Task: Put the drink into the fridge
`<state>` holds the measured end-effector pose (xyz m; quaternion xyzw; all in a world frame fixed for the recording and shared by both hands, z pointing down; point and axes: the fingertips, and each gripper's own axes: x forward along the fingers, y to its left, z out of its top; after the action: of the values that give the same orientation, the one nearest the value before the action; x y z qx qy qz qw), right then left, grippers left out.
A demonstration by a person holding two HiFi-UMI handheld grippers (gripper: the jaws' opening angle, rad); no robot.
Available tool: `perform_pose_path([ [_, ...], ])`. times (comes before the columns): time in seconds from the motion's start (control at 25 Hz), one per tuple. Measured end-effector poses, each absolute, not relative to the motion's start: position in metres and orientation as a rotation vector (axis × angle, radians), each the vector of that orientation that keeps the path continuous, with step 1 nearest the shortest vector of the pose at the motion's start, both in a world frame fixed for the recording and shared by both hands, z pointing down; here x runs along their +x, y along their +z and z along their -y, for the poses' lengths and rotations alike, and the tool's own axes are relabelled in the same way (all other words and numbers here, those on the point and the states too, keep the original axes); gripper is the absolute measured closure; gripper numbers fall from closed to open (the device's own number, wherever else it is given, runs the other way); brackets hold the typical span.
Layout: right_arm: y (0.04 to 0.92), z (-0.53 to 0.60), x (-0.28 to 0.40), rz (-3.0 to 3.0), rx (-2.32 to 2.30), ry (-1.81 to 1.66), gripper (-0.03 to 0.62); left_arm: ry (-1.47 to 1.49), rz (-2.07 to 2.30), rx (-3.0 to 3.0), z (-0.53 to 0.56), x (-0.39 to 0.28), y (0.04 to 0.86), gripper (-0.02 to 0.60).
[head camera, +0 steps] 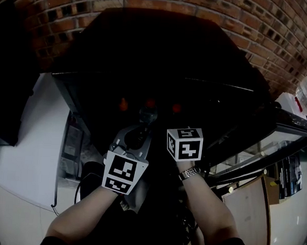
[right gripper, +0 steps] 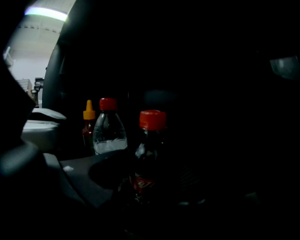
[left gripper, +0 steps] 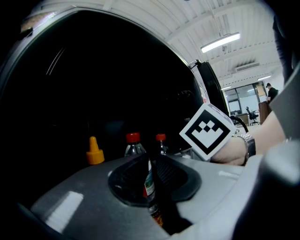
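While the jaws of the right gripper (right gripper: 151, 190) stand wide apart around the red-capped drink (right gripper: 151, 154), upright inside the fridge (head camera: 163, 57), and those of the left gripper (left gripper: 153, 187) sit nearly together on nothing, that full plastic bottle looks heavy and slick, best gripped mid-body.

Surroundings, brick and white

A brick wall (head camera: 286, 29) arches across the top, a white counter (head camera: 32, 137) lies at the left and a cardboard panel (head camera: 249, 215) (plain brown) shows lower right. A strip light (left gripper: 220, 42) glows overhead, and a yellow-capped bottle (left gripper: 94, 151) stands in the dark.
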<state>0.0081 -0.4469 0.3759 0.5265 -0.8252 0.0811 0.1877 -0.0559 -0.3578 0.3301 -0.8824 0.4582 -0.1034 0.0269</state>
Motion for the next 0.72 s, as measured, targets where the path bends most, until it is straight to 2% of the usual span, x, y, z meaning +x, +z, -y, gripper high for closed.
perform_pose_path([
  [0.56, 0.327, 0.377, -0.003, 2.429, 1.501, 0.123, 0.276, -0.225, -1.433, -2.732, 0.321, -0.071, 0.316, 0.549],
  [0.6, 0.320, 0.368, -0.005, 2.451, 1.502, 0.112, 0.282, -0.211, -1.431, -2.732, 0.315, -0.072, 0.312, 0.549],
  [0.72, 0.301, 0.339, -0.007, 2.502, 1.518, 0.079, 0.356, -0.178, -1.433, -2.732, 0.293, -0.077, 0.305, 0.549],
])
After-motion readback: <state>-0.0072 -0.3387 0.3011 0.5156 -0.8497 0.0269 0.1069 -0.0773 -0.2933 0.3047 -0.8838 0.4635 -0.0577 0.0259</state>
